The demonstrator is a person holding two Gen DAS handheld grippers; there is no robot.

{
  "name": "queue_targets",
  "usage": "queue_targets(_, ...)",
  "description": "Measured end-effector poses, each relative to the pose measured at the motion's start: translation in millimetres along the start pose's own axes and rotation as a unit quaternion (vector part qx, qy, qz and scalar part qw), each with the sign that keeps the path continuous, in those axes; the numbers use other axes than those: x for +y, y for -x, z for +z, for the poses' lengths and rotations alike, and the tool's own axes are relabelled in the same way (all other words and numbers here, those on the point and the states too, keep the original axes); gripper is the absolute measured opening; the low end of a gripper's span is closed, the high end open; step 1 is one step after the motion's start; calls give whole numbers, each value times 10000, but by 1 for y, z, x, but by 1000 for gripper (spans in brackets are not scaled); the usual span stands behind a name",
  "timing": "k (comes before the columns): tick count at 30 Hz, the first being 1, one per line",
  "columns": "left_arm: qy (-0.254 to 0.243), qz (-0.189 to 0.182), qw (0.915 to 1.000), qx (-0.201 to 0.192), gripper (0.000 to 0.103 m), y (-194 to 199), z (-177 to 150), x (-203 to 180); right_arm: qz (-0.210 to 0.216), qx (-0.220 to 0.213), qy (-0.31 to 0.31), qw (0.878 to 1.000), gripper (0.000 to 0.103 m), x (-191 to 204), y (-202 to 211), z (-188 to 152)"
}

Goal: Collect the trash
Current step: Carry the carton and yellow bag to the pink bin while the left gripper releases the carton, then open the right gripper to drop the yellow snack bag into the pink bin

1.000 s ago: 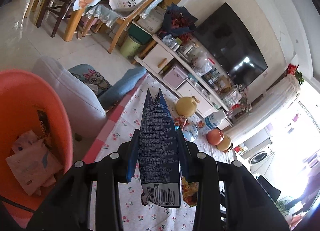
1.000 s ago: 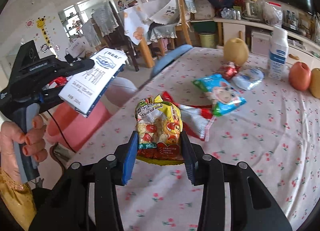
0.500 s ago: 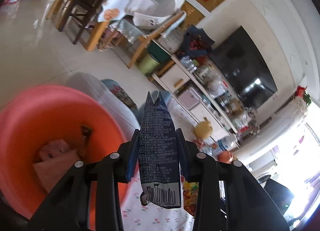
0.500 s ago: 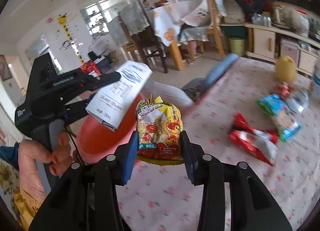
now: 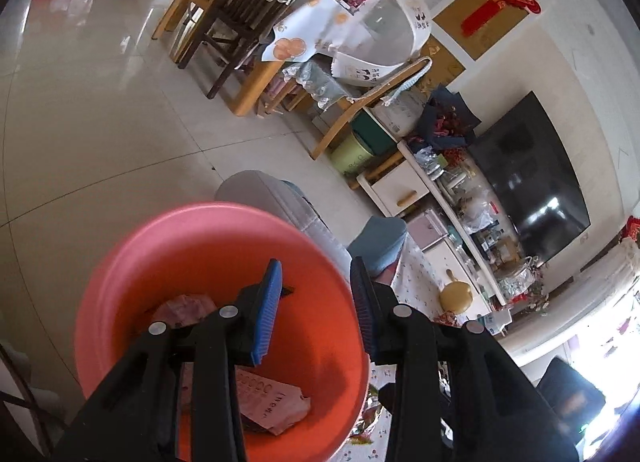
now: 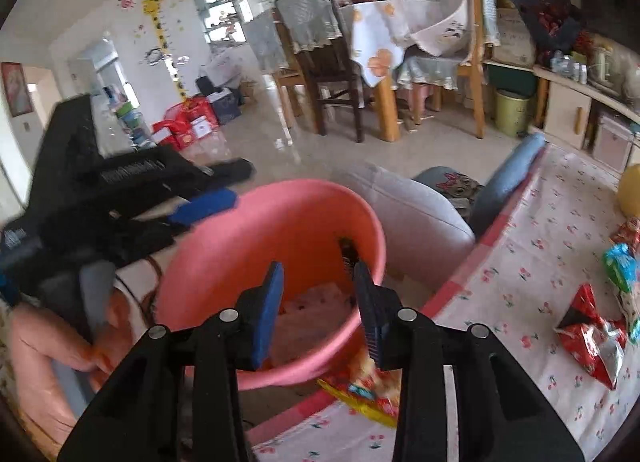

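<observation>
The left gripper (image 5: pixel 314 308) has its blue ribbed pads spread, with nothing between them, over the round pink plastic tub (image 5: pixel 120 270). Crumpled paper (image 5: pixel 276 402) lies inside. The right gripper (image 6: pixel 318 310) is closing on nothing. A shiny yellow snack bag (image 6: pixel 360 390) sits just under it, by the tub's (image 6: pixel 276 197) near rim. More crinkly wrappers (image 6: pixel 592 330) lie far right on the flowery cloth (image 6: pixel 520 262).

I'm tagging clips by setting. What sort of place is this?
A home's living and dining room, most likely: a TV over a cluttered cabinet, a dining table with wooden chairs, and a giraffe height chart on the wall.
</observation>
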State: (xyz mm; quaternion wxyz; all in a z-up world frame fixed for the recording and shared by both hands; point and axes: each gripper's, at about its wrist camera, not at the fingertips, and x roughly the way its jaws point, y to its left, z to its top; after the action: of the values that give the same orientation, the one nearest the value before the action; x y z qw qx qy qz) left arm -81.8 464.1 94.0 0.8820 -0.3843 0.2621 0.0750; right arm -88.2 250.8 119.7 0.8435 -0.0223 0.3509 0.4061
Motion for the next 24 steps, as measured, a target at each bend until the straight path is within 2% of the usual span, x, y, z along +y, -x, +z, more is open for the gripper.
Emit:
queue_targets(2, 32, 44, 10000, -24, 37, 1, 1, 4, -201, -147, -149, 9996, 53, -13, 7, -10)
queue_targets(3, 75, 34, 10000, -21, 38, 1, 1, 5, -329, -203, -197, 9991, 68, -19, 10, -15)
queue_targets(4, 95, 22, 10000, -14, 42, 1, 0, 5, -488, -236, -264, 9982, 75, -27, 11, -20)
queue_targets(7, 30, 67, 10000, -30, 54, 0, -1, 3, -591, -13, -571, 9966, 75, -53, 8, -39)
queue_targets(11, -35, 150, 9999, -39, 66, -1, -4, -3, -113, 290, -1084, 9936, 75, -66, -5, -55)
queue_targets(13, -40, 181, 9998, -27, 71, -2, -6, -5, 53, 401, -1099, 9931, 75, -62, -12, -59)
queue_targets(16, -81, 230, 9997, 5, 75, -4, -7, -7, -78, 540, -909, 9944, 75, -55, -22, -61)
queue_targets(17, -87, 253, 9996, 5, 76, -4, -8, -8, -120, 549, -867, 9946, 75, -53, -25, -61)
queue_targets(18, -90, 273, 9996, 3, 76, -5, -8, -8, -182, 526, -810, 9952, 69, -52, -25, -60)
queue_targets(19, -93, 284, 9996, 6, 77, -5, -9, -9, -268, 525, -771, 9953, 51, -52, -25, -59)
queue_targets(24, -144, 403, 9991, 30, 79, -7, -11, -13, -289, 481, -704, 9959, 38, -50, -23, -59)
